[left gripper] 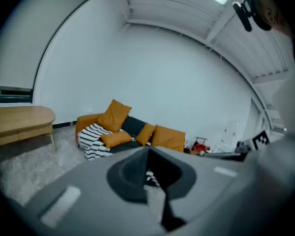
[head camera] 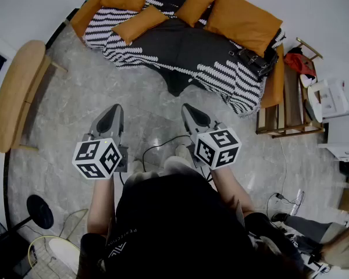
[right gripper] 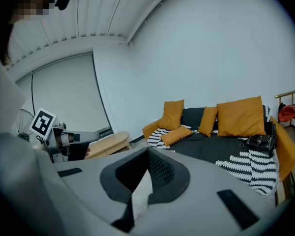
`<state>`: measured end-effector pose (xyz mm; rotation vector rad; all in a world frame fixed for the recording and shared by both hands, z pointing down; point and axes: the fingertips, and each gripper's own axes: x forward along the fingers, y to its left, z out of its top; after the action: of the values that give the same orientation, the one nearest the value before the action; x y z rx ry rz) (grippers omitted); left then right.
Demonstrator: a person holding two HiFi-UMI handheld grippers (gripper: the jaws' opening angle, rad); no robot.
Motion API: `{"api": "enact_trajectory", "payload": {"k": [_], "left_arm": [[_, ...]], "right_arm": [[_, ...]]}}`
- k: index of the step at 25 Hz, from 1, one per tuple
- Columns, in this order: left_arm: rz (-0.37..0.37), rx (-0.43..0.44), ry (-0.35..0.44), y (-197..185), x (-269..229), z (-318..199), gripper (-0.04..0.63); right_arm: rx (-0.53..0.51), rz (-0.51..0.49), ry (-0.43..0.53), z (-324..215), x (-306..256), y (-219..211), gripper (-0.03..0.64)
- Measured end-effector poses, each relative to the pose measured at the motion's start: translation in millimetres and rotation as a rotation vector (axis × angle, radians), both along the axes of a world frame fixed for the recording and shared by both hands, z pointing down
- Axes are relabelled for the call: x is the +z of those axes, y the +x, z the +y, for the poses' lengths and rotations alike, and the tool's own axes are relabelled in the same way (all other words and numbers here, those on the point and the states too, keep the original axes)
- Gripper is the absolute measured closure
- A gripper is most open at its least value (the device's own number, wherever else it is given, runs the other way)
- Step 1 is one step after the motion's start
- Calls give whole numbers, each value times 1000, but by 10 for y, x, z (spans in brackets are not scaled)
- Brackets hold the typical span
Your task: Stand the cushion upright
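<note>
Cushion (head camera: 141,23): flat on sofa (head camera: 186,48), long axis 8–2 o'clock | left tool (head camera: 113,109): closed, empty; cushion at 1 o'clock, well apart, likely nearer | right tool (head camera: 189,109): closed, empty; cushion at 11 o'clock

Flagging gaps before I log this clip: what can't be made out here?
Flat cushion: underside hidden against the sofa, every view.
Sofa's front: left gripper view, partly behind the left gripper.
Red item on the rack: head view, too small to identify.
</note>
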<state>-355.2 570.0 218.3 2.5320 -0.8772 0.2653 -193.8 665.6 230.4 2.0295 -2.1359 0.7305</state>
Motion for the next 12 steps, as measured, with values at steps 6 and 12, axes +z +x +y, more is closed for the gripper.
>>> {"api": "enact_trajectory", "payload": {"k": [6,12], "left_arm": [[-9,-33,6,201,45,40,586],[-16,-63,20,553,11,74,586]], "right_arm": [[-8,8,-1,28,44,305,621],[-45,-47,15,0,18,665,621]]}}
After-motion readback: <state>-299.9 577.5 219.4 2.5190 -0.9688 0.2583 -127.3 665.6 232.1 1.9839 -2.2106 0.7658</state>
